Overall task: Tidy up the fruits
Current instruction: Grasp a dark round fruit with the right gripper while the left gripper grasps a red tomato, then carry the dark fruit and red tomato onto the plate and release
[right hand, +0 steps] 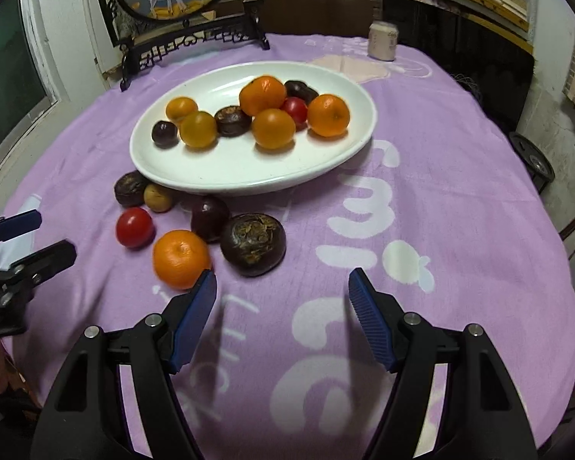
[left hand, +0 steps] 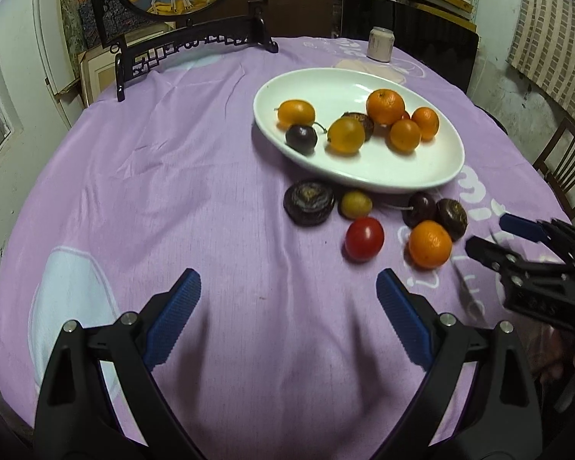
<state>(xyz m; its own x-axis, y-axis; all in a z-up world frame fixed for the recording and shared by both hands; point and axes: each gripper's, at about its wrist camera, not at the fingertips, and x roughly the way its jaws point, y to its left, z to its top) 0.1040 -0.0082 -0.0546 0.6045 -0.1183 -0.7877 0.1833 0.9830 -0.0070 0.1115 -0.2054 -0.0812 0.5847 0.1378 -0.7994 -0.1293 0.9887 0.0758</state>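
Hovering low, right gripper point(right hand: 281, 299) jaws wide, left pad just beside loose mandarin point(right hand: 181, 258) at lower centre-left. Left gripper point(left hand: 287, 299) also wide, empty. White oval plate point(right hand: 249, 180) mid-frame holds mandarins, plums. Cloth lettering point(right hand: 368, 211) white, unreadable; pale can point(right hand: 382, 41) label illegible.
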